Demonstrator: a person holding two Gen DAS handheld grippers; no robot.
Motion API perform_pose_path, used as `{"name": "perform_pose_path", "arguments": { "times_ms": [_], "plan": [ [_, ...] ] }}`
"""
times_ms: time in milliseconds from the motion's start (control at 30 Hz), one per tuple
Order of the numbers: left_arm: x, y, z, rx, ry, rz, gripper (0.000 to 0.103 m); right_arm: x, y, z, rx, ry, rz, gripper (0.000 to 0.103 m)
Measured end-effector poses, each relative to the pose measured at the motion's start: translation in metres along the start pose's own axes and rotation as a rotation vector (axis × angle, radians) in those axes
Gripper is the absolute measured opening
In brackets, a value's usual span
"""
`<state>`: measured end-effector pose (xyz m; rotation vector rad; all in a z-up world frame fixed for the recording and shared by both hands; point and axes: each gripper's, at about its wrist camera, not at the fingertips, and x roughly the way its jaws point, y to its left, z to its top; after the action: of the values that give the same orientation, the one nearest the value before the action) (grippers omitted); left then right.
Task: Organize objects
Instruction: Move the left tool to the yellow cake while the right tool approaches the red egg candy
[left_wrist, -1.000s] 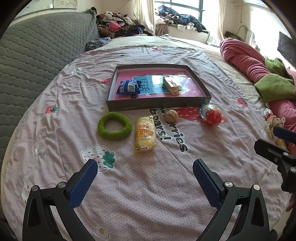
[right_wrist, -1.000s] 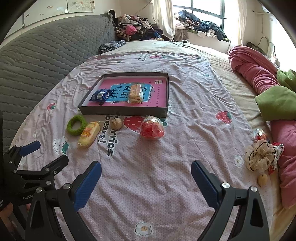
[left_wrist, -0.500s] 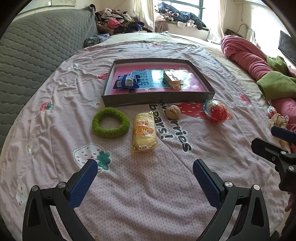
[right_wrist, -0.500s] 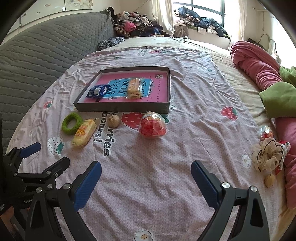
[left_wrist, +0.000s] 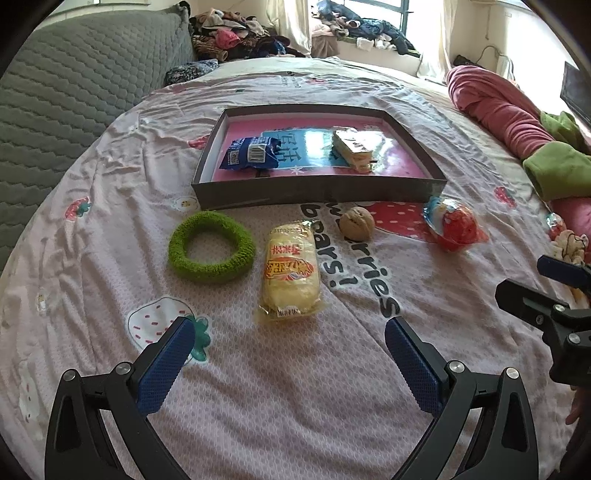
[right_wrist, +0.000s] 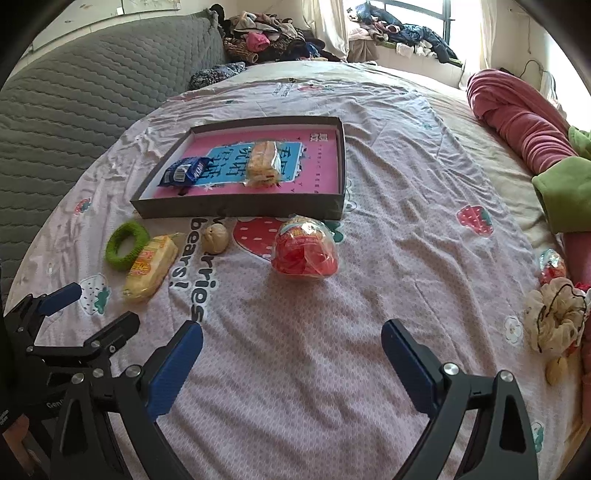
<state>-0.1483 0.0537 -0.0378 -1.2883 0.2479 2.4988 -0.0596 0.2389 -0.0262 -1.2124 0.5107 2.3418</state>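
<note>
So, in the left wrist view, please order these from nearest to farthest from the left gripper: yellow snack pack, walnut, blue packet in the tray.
From the left gripper:
1. Yellow snack pack, straight ahead on the bedsheet.
2. Walnut, farther ahead, slightly right.
3. Blue packet, inside the tray, left part.

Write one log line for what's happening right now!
left gripper: open, empty | right gripper: open, empty | tray: two snacks | outside: green ring, yellow snack

Count's easy: one tray (left_wrist: 317, 192), two snacks inside, then one ring (left_wrist: 211, 246), one cake (left_wrist: 290, 273), one walnut (left_wrist: 357, 223), one red pack (left_wrist: 455, 228).
</note>
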Motion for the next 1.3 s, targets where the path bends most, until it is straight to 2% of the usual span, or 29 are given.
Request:
{"name": "perform_pose_path", "arguments": {
  "times_ms": [900,1200,1300],
  "plan": [
    [0.043,0.004,0.016,-0.013,0.013,-0.022,0.102,0.047,-0.007,0.02,0.025,0.02,0.007,0.098],
    [0.051,0.005,0.019,-0.018,0.018,-0.03,0.094,0.058,-0.004,0.025,0.015,0.021,-0.004,0.098],
    [0.054,0.004,0.02,-0.017,0.021,-0.039,0.086,0.062,-0.005,0.027,0.016,0.018,-0.008,0.098]
  ]
}}
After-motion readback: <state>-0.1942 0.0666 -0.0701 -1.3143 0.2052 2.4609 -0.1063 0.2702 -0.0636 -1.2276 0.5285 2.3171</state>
